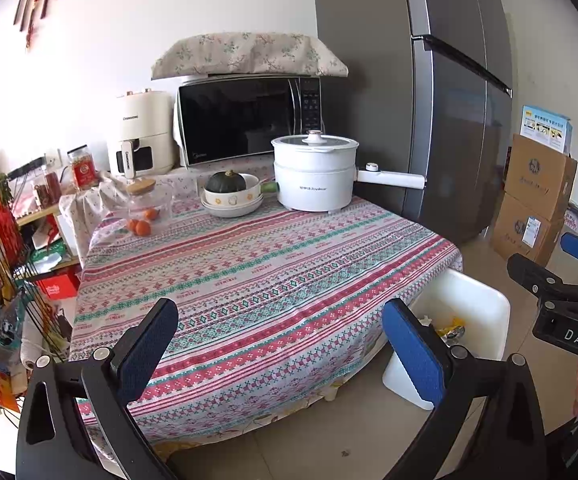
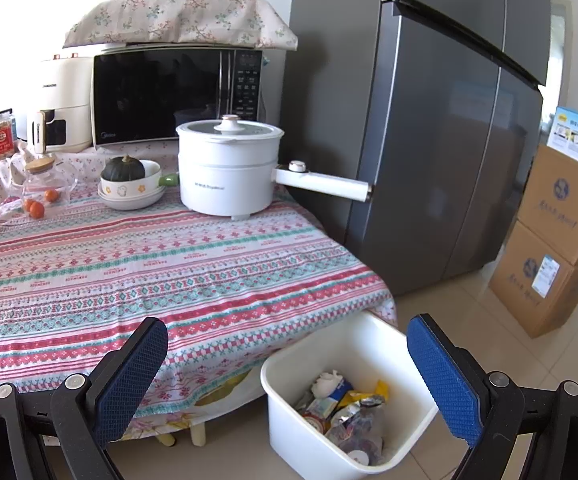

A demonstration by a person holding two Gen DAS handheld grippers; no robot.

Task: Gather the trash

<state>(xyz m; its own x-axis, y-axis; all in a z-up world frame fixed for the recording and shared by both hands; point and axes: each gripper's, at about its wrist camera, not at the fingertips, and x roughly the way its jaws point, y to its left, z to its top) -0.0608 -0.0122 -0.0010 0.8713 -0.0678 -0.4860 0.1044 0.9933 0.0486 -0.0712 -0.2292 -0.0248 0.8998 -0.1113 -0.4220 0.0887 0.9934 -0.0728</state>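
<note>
A white plastic bin (image 2: 289, 412) stands on the floor at the table's near right corner. Inside lies crumpled trash (image 2: 349, 412): foil, wrappers, small cartons. My right gripper (image 2: 289, 376) hangs open above the bin's left rim with nothing between its blue pads. In the left wrist view my left gripper (image 1: 281, 348) is open and empty over the near edge of the patterned tablecloth (image 1: 249, 272). The same bin (image 1: 477, 312) shows just right of it, with a little trash (image 1: 451, 328) visible. The other gripper (image 1: 569, 292) enters that view from the right.
A white electric pot (image 2: 229, 168) with a long handle, stacked bowls holding a green squash (image 2: 123, 170), a glass jar and oranges (image 2: 37, 208) sit at the table's far side. Microwave (image 2: 169, 96) and air fryer stand behind. Grey fridge (image 2: 429, 140) and stacked cardboard boxes (image 2: 553, 248) to the right. Wire rack (image 1: 5, 280) on the left.
</note>
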